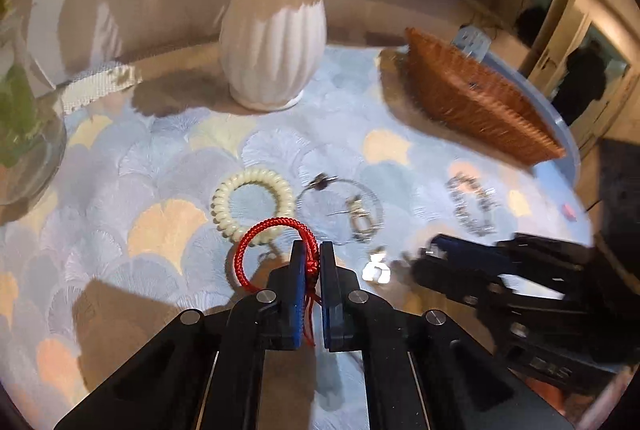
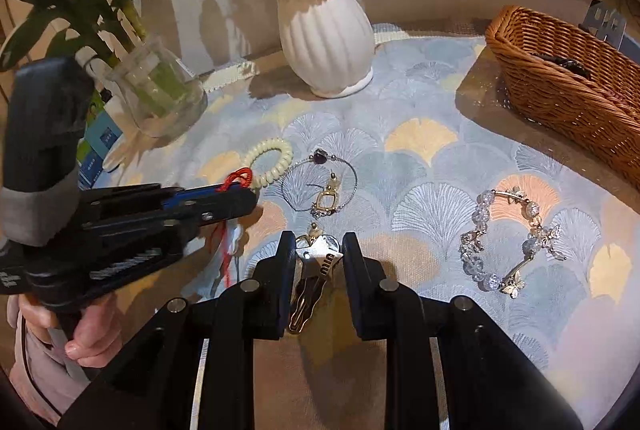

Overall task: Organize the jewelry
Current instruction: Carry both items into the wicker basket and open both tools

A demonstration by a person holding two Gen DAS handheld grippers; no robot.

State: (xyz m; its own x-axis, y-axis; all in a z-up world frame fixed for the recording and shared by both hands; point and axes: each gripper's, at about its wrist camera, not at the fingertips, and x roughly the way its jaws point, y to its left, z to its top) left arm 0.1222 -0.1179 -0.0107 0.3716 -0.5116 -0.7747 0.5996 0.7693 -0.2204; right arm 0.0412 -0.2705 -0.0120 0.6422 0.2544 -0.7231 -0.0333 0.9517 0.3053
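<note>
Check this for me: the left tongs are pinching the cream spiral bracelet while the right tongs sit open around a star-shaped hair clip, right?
Not quite. The left tongs are pinching the red braided cord bracelet, not the cream spiral bracelet, which lies on the cloth behind it; the left wrist view shows this. The rest holds: the right tongs sit open around the star-shaped hair clip.

red cord bracelet [image 1: 276, 244]: braided loop, raised off the cloth, knot end pinched, loose threads hanging
cream coil bracelet [image 1: 253, 203]: flat, just behind the red loop
wire bangle [image 2: 319, 186]: thin ring, dark bead, gold clasp lying on it
crystal bracelet [image 2: 510, 240]: clear beads, gold butterflies, flat, well apart to the right
hair clip [image 2: 314, 272]: silver star on gold, flat
basket [image 2: 560, 90]: woven, far right, dark item inside
</note>
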